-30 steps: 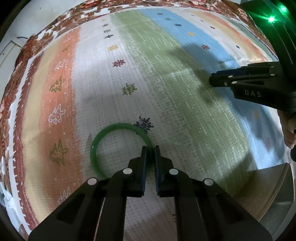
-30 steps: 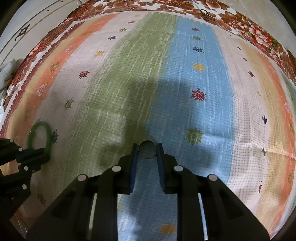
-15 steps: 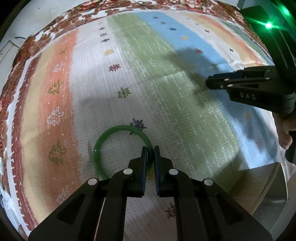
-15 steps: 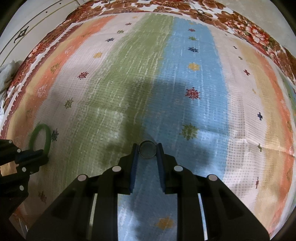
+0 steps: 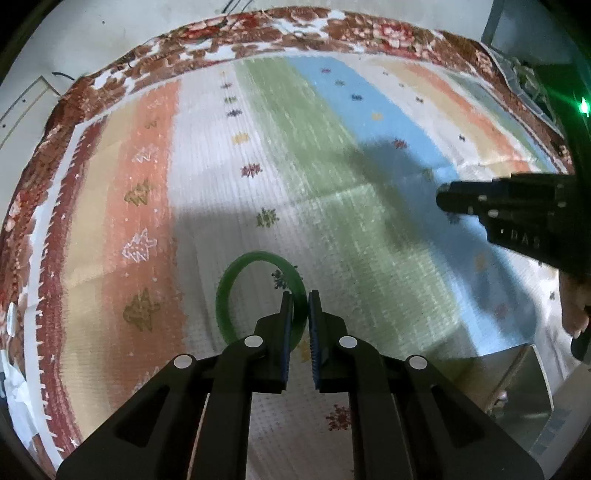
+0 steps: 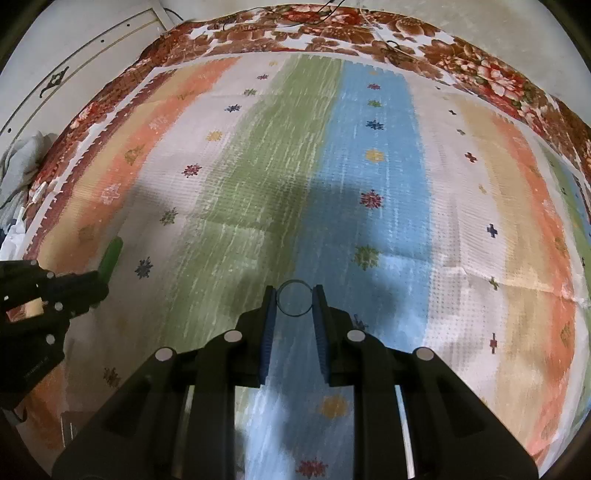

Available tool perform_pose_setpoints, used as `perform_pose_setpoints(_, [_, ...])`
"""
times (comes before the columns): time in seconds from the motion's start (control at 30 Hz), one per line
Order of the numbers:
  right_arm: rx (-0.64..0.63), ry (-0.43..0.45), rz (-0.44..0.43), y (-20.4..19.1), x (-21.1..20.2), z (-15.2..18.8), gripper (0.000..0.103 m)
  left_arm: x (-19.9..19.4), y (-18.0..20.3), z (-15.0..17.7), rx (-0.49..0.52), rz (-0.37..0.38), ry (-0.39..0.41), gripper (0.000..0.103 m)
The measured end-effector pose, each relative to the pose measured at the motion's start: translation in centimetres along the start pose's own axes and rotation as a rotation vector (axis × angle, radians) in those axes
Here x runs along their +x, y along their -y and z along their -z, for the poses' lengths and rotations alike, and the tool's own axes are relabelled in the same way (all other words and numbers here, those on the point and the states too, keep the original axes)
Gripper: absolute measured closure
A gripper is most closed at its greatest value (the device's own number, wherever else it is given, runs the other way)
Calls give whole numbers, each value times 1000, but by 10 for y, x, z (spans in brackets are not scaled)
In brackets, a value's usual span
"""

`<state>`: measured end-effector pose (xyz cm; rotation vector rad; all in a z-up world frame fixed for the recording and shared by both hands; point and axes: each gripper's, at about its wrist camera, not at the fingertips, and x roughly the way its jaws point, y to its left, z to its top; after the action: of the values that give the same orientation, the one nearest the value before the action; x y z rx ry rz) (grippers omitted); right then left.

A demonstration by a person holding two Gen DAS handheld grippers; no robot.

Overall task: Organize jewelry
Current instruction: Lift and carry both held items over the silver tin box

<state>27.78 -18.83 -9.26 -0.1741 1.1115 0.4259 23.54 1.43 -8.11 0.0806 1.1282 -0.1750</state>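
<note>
A striped woven cloth [image 5: 321, 173] in orange, cream, green and blue bands, dotted with small star and tree motifs, fills most of both views. Under it, along the top of each frame, lies a brown and red floral blanket [image 6: 369, 33]. In the lower right corner of the left wrist view sits a grey metal box [image 5: 524, 380], open, with its flat lid or wall tilted toward the cloth.

The left gripper [image 5: 300, 295], a black two-finger claw with blue ribbed pads, rises from the bottom centre of its own view, its jaws pinching the rim of a green glassy bangle [image 5: 236, 280]. The bangle stands on edge just left of centre, above the cream stripe; in the right wrist view it shows as a green sliver at the far left. The right gripper [image 6: 294, 295] comes up from the bottom centre of its view, its jaws clamped on a small clear ring [image 6: 294, 300] with a thin dark rim, held over the blue stripe. This same claw enters the left wrist view at the right edge, with part of a person's hand [image 5: 574, 302] below it.
</note>
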Motion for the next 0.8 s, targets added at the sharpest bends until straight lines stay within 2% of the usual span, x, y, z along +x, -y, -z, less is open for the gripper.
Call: perform_pose_setpoints(0.8, [14,110,-47,-15,-78,35,82,-70,26,19,-30,31,159,94])
